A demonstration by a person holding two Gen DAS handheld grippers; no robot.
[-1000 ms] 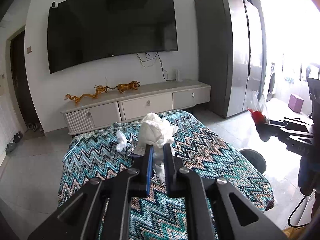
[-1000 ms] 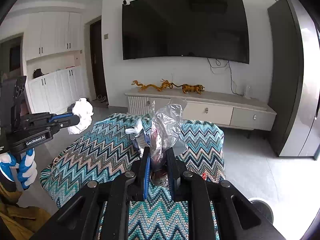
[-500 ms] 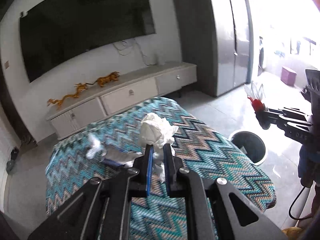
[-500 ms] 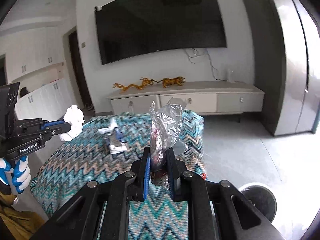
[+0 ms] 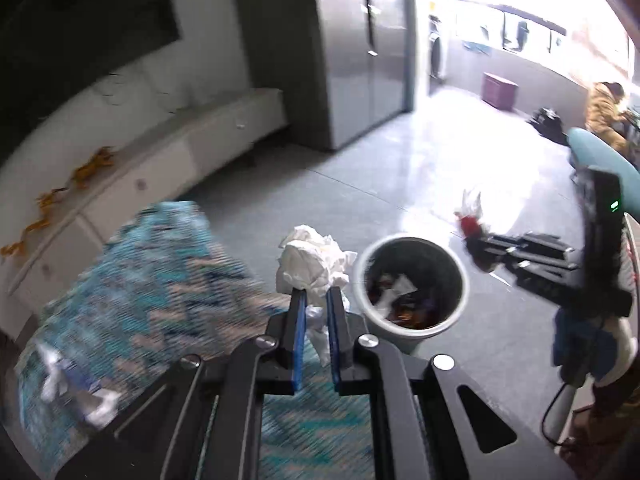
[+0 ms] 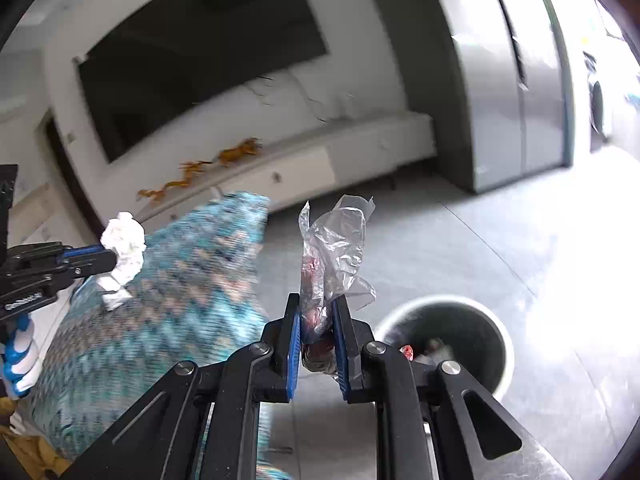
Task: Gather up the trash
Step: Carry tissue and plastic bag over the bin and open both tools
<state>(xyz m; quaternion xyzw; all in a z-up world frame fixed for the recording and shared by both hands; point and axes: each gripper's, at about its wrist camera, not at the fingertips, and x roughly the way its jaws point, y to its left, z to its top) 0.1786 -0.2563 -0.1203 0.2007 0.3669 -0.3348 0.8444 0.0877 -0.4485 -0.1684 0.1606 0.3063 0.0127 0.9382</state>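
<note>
My left gripper (image 5: 316,300) is shut on a crumpled white tissue (image 5: 310,266), held over the table's right edge, just left of a round grey trash bin (image 5: 412,284) on the floor. The bin holds several scraps. My right gripper (image 6: 315,312) is shut on a clear plastic wrapper (image 6: 336,248) with red inside, held left of and above the bin (image 6: 448,340). In the left wrist view the right gripper (image 5: 474,246) hangs just right of the bin. In the right wrist view the left gripper (image 6: 114,258) with the tissue (image 6: 124,248) is at the left.
The table wears a teal zigzag cloth (image 5: 140,300); white paper scraps (image 5: 76,384) lie on its near left part. A white TV cabinet (image 5: 168,160) and a tall grey cupboard (image 5: 360,48) line the far wall. Grey tile floor (image 5: 360,184) surrounds the bin.
Both grippers have swung right and downward off the table toward the bin, each keeping its load. The bin has come from the view's edge to close in front.
</note>
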